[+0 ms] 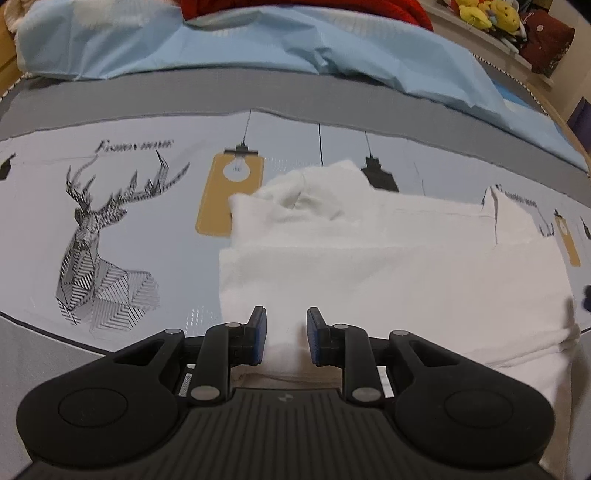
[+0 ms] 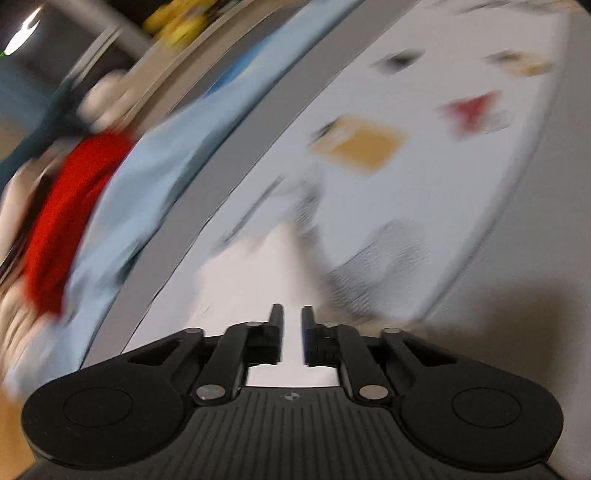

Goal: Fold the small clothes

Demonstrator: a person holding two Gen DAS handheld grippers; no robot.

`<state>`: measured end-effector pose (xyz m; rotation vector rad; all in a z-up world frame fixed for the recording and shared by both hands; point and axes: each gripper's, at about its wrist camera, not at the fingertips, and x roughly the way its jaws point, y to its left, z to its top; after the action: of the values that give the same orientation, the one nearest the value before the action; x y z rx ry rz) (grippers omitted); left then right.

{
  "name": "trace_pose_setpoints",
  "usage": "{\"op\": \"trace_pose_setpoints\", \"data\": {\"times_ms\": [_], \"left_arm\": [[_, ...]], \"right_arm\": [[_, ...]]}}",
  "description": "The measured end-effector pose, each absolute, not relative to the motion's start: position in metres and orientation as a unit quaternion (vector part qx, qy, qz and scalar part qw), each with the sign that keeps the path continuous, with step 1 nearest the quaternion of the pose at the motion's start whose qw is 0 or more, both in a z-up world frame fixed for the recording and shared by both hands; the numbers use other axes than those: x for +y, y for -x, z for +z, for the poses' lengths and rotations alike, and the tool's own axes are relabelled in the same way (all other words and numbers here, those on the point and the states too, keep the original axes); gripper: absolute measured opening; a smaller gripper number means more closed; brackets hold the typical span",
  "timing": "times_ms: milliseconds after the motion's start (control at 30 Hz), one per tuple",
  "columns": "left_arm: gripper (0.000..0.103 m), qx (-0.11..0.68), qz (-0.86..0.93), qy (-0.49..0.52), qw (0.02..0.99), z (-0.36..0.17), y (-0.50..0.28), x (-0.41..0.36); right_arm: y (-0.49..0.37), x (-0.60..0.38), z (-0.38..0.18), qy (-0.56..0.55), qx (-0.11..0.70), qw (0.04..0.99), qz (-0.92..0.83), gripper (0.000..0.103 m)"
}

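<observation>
A white garment point(image 1: 388, 251) lies partly folded on the printed bed sheet point(image 1: 122, 206), spread from the middle to the right of the left wrist view. My left gripper point(image 1: 286, 325) is over its near edge with the jaws apart and white cloth between them; nothing is clamped. In the right wrist view, which is heavily blurred, my right gripper point(image 2: 291, 321) has its jaws close together with a narrow gap, and white cloth point(image 2: 255, 266) runs between and ahead of them. Whether they pinch the cloth cannot be told.
A light blue quilt point(image 1: 258, 40) is bunched along the far side of the bed, with a red item point(image 1: 303, 7) behind it. Yellow plush toys point(image 1: 487, 14) sit on a shelf at the far right. A deer print point(image 1: 96, 254) marks the sheet at left.
</observation>
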<state>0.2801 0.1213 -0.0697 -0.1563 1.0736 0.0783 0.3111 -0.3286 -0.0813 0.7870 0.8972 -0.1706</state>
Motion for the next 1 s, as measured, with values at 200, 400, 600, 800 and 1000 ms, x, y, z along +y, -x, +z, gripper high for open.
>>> {"op": "trace_pose_setpoints", "data": {"times_ms": [200, 400, 600, 800, 1000], "left_arm": [[0.026, 0.546, 0.041, 0.067, 0.834, -0.094, -0.281, 0.127], [0.028, 0.529, 0.035, 0.08, 0.844, -0.08, -0.283, 0.126], [0.028, 0.528, 0.031, 0.075, 0.845, -0.076, -0.281, 0.126], [0.028, 0.522, 0.029, 0.085, 0.848, -0.074, -0.282, 0.135], [0.028, 0.526, 0.015, 0.088, 0.846, -0.088, -0.283, 0.133]], "right_arm": [[-0.316, -0.347, -0.128, -0.393, 0.501, 0.754, -0.16, 0.001], [-0.328, -0.33, -0.078, -0.33, 0.417, 0.838, -0.125, 0.029], [-0.355, -0.34, -0.117, -0.342, 0.466, 0.813, -0.071, 0.016], [-0.344, -0.353, -0.102, -0.283, 0.436, 0.844, -0.135, 0.015], [-0.35, -0.328, -0.109, -0.259, 0.482, 0.837, -0.007, 0.022]]}}
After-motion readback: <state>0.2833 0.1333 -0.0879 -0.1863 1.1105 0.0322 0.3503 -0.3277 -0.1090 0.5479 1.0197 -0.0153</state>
